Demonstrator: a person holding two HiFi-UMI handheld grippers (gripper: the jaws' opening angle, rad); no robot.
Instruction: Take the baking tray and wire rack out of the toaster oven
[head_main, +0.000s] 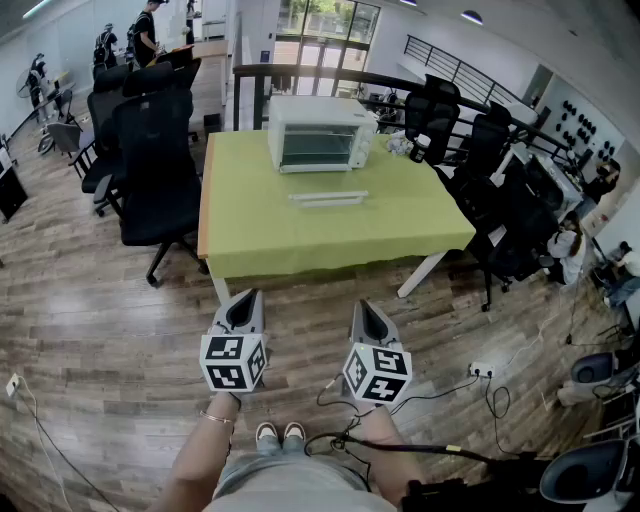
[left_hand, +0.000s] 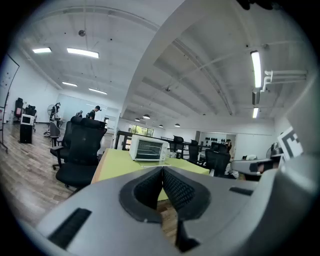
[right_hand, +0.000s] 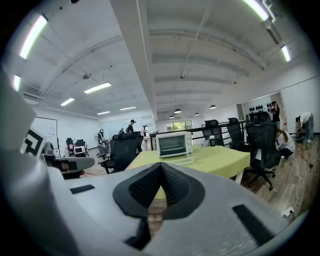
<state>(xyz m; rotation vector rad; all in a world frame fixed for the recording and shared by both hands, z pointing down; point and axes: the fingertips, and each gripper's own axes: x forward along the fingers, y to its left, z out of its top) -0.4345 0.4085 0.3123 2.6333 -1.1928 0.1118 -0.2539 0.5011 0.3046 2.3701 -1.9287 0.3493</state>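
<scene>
I'm looking over a big open office w/ a wood-plank floor (head_main: 100, 330), black office chairs (head_main: 155, 170) crowding both sides, a dark railing (head_main: 300, 75) running behind, and ppl working far off at the edges. The green tabletop (head_main: 400, 225) is sitting well ahead of me across open floor and is mostly bare, so approach from its near edge is looking fine. The toaster oven (head_main: 322, 133) is standing on the far half, roughly centred, w/ its long axis running left-right across my view. Its glass door is facing me and appearing closed. I'm guessing the baking tray and wire rack are inside, but I'm not resolving either thru the glass at this range. A pale flat thing (head_main: 329, 198) is lying just in front of the oven, parallel to its front; can't tell what it is. Left tongs (head_main: 247, 300) and right tongs (head_main: 366, 310) are pointing fwd side by side, both clenched w/ pads meeting and nothing betw. them. The oven is lying straight ahead, well apart from both and approx midway betw. their lines of aim, so neither hand is looking clearly nearer. I'm judging the next move is needing a walk-up first, then one pair opening for the door.
</scene>
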